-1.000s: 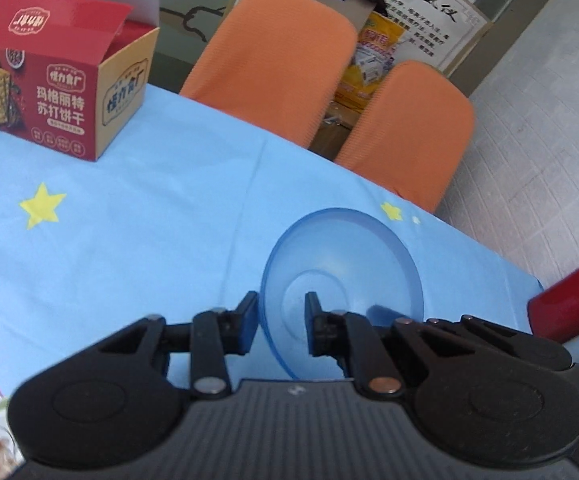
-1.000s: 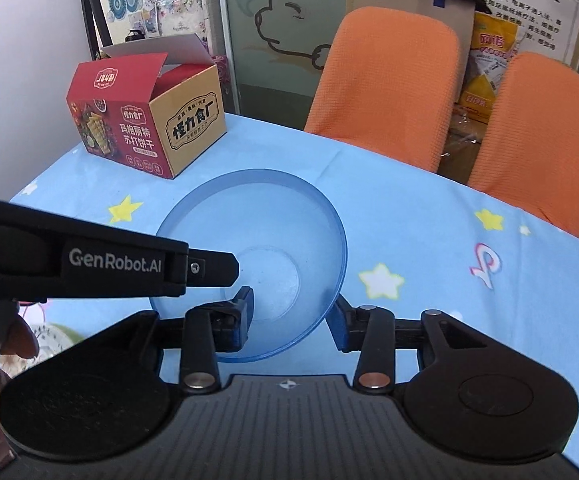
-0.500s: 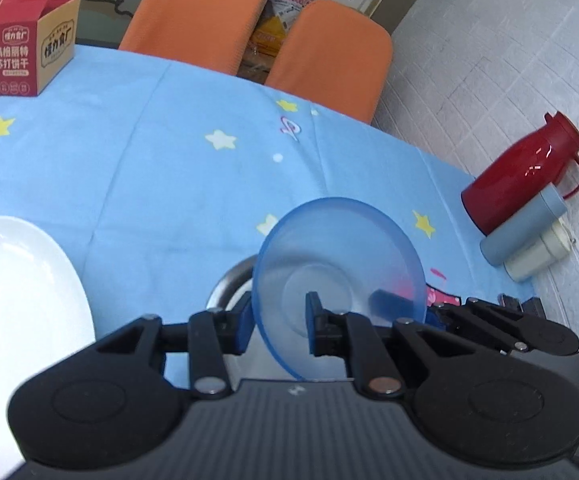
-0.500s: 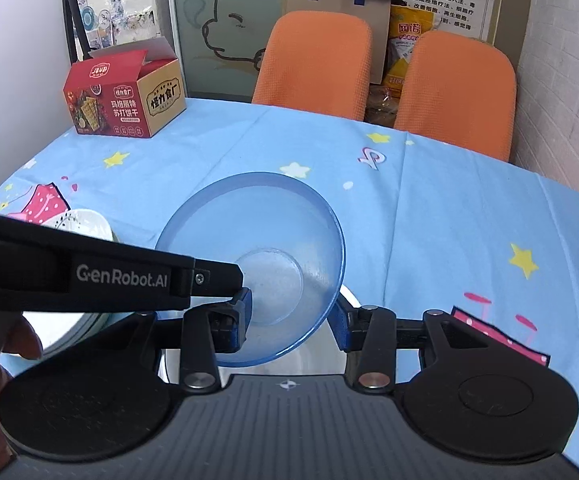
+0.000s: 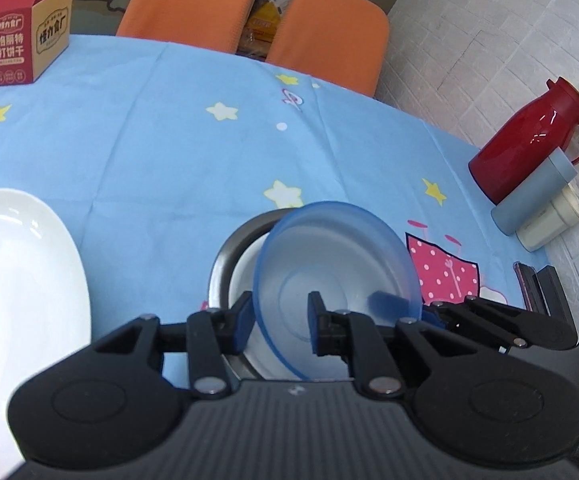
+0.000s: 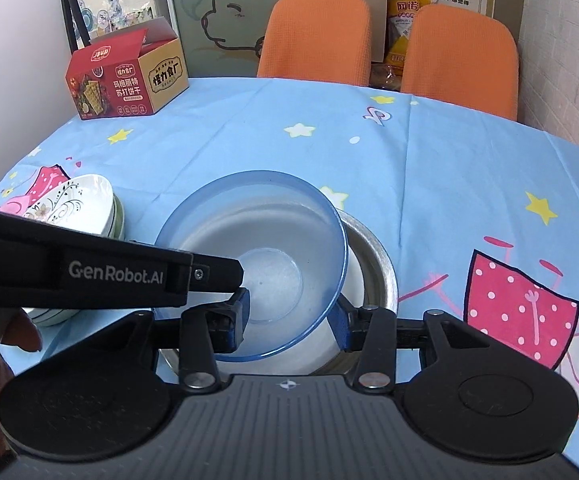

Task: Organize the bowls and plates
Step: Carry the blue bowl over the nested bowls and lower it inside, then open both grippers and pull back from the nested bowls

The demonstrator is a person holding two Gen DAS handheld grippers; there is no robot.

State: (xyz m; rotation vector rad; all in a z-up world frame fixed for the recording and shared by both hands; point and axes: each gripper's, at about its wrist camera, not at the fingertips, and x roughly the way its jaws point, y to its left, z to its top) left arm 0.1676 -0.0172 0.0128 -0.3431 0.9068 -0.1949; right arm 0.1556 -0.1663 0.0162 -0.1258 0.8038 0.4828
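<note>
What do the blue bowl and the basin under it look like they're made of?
Blue bowl: probably translucent plastic, though tinted glass is possible; the basin shows through its wall. Basin: likely stainless steel, with a dull grey brushed-looking rim and a pale inside.

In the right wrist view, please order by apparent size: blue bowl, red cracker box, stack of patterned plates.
1. blue bowl, though it is nearest the camera.
2. red cracker box.
3. stack of patterned plates, partly hidden, so ranks two and three are unsure.
</note>
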